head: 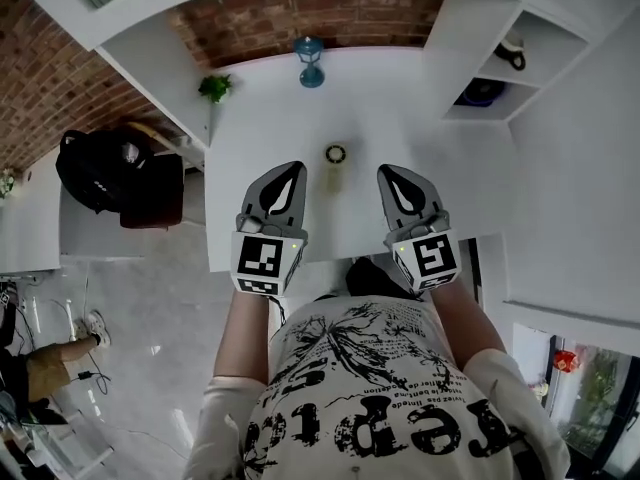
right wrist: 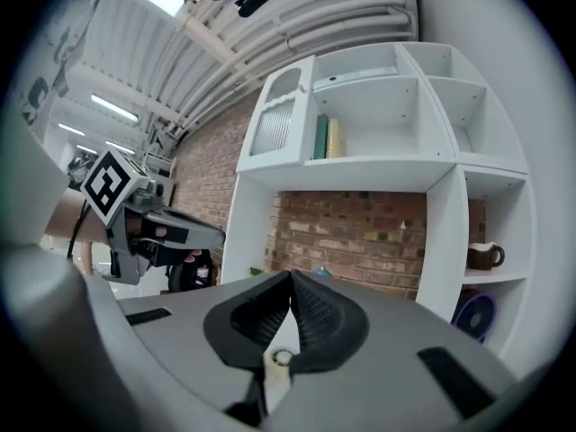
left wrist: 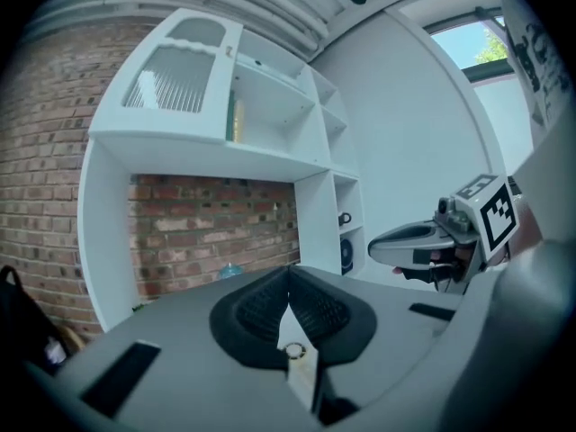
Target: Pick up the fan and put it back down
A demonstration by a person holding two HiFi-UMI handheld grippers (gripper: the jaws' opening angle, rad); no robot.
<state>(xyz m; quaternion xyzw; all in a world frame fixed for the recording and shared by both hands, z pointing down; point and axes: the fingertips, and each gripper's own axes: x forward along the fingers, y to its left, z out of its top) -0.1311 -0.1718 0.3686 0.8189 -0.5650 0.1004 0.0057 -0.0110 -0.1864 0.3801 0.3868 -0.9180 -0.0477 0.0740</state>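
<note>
The fan [head: 483, 93] is a small dark blue round one, standing in a lower cubby of the white shelf unit [head: 560, 118] at the table's right. It shows as a blue disc [right wrist: 474, 313] in the right gripper view and as a small disc [left wrist: 346, 255] in the left gripper view. Both grippers hover side by side over the near edge of the white table [head: 260, 128], far from the fan. My left gripper [head: 290, 173] [left wrist: 288, 282] is shut with nothing in it. So is my right gripper [head: 392, 173] [right wrist: 290, 282]. Each gripper appears in the other's view.
A small cream cylinder with a dark-ringed top [head: 335, 154] stands mid-table, between the two grippers' tips. A blue lantern [head: 311, 61] and a small plant [head: 214, 88] sit at the far edge by the brick wall. A mug [right wrist: 484, 256] rests above the fan. A black backpack [head: 100, 168] lies left.
</note>
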